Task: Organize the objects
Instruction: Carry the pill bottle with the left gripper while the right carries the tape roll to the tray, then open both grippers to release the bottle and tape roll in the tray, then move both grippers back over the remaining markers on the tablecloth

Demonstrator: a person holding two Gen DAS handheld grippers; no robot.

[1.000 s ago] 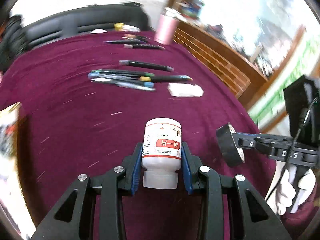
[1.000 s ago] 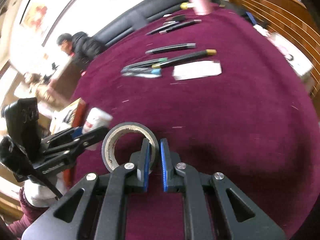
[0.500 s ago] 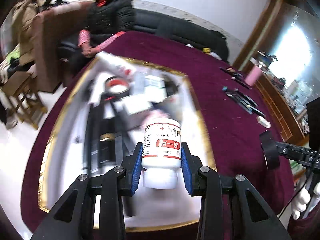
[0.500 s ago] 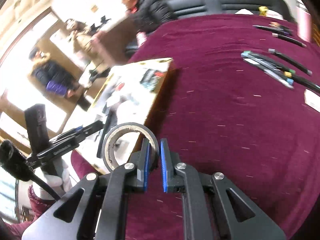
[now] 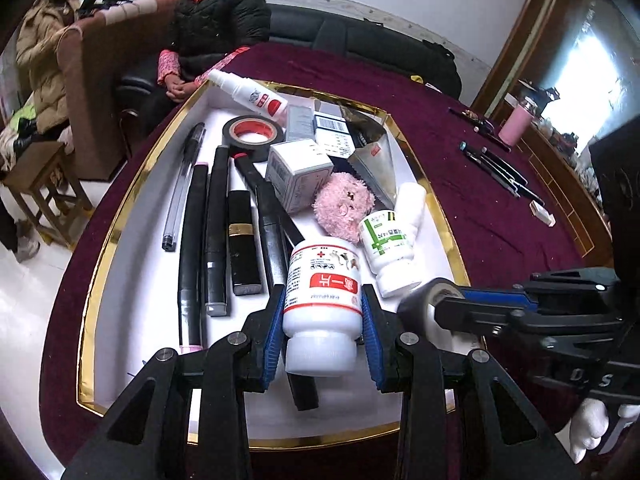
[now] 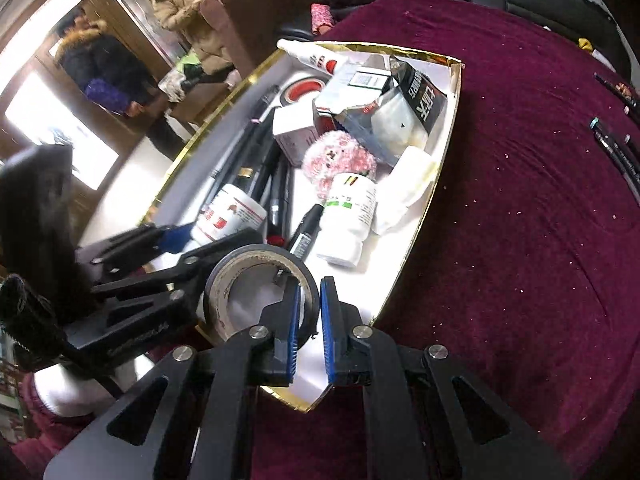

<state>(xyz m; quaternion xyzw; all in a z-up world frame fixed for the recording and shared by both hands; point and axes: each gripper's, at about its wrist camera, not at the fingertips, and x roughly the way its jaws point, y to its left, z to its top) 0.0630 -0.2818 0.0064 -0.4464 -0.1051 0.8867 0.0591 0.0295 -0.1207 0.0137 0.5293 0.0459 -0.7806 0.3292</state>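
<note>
Left gripper clamps the red-labelled white bottle above the near end of the gold-rimmed tray; right gripper pinches the wall of the black tape roll over the tray's near corner. For a clean placement, each object is best lowered onto bare tray floor, clear of the pens and the green-labelled bottle, with the jaws released only once it rests.
</note>
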